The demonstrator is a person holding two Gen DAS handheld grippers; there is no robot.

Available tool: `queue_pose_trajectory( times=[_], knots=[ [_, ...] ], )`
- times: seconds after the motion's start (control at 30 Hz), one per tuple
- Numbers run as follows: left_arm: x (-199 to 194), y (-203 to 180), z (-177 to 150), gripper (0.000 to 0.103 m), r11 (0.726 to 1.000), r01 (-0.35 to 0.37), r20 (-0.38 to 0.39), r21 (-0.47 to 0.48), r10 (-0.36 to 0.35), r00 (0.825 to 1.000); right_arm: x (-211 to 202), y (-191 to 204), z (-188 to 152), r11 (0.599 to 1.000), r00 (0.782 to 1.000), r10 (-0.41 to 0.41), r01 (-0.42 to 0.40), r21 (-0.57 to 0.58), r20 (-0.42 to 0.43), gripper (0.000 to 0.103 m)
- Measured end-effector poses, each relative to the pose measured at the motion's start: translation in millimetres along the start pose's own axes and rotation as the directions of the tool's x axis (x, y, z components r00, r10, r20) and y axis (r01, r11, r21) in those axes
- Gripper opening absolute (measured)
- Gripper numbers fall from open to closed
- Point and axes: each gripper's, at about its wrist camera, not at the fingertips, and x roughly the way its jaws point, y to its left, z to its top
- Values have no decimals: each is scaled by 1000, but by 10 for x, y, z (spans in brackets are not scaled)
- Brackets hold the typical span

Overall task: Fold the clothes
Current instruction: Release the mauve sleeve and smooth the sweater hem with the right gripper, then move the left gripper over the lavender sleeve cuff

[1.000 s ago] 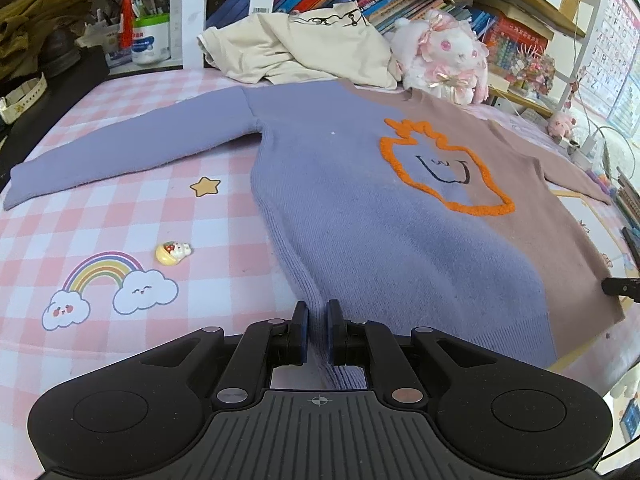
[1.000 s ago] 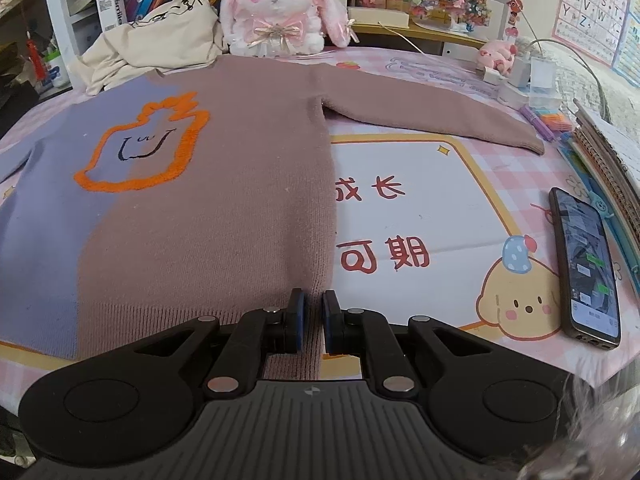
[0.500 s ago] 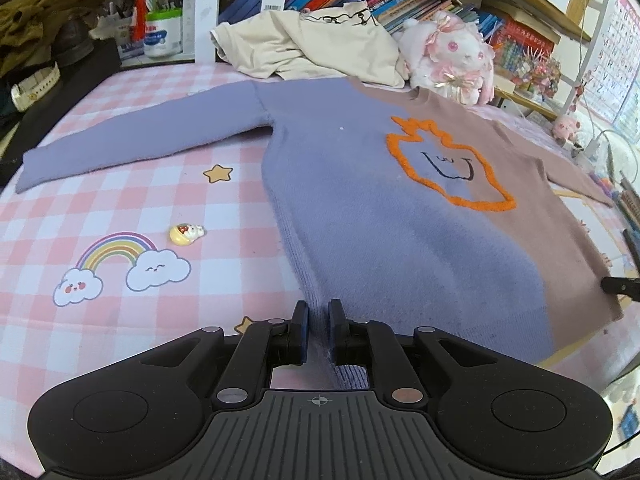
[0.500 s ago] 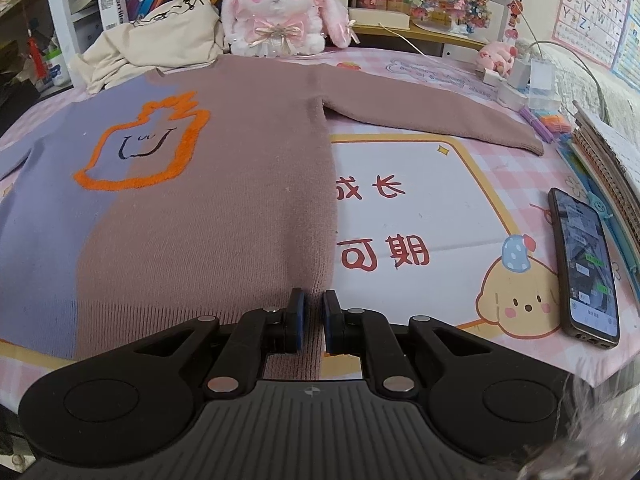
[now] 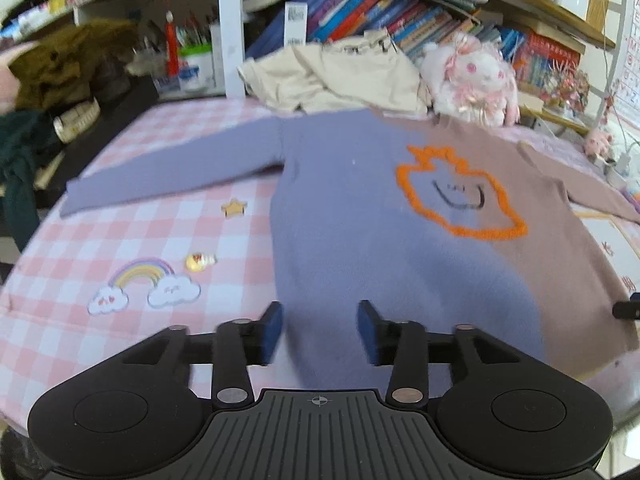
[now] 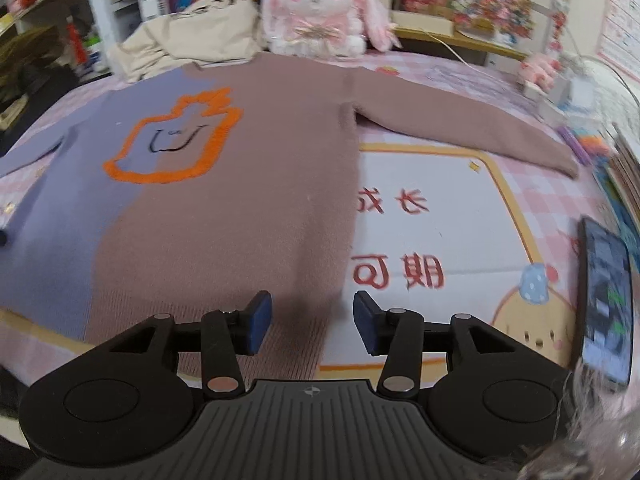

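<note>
A two-tone sweater (image 5: 360,216) (image 6: 248,184), lilac on one half and brown on the other with an orange outlined face on its chest, lies flat and face up on the pink checked table, both sleeves spread out. My left gripper (image 5: 320,330) hangs over the lilac bottom corner of the hem, its jaws opening, and the pads do not press on the cloth. My right gripper (image 6: 307,322) is over the brown bottom corner of the hem, jaws likewise opening, the knit lying loose below them.
A cream garment (image 5: 340,76) and a pink plush rabbit (image 6: 320,12) sit at the far edge under bookshelves. A phone (image 6: 606,300) lies at the right, beside stacked books (image 6: 624,176). A small yellow charm (image 5: 200,261) rests left of the sweater. Dark clothes (image 5: 20,148) pile at the far left.
Both grippers have opened and let go of the sweater's hem corners, which now lie flat. The left gripper has lifted and drawn back a little; the right has barely moved.
</note>
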Motion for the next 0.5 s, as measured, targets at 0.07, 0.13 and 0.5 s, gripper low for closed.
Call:
queue_pose_trajectory(
  times=[0.07,0.13,0.5],
  knots=[
    [-47,-107,19,66,1000,-17,31,-16,18,999,-11,10,34,998,1000,14,-13,-54,19,51],
    [-85,-214,25,75,1000,-24,51,-19,25,998,-24,-13,70,996,999,34,-31,-86,41,61],
    [-104,-709,15,86,996,-90,33,19,90,995,41,-285,160,985,993,104,-94,-147,58,89]
  ],
)
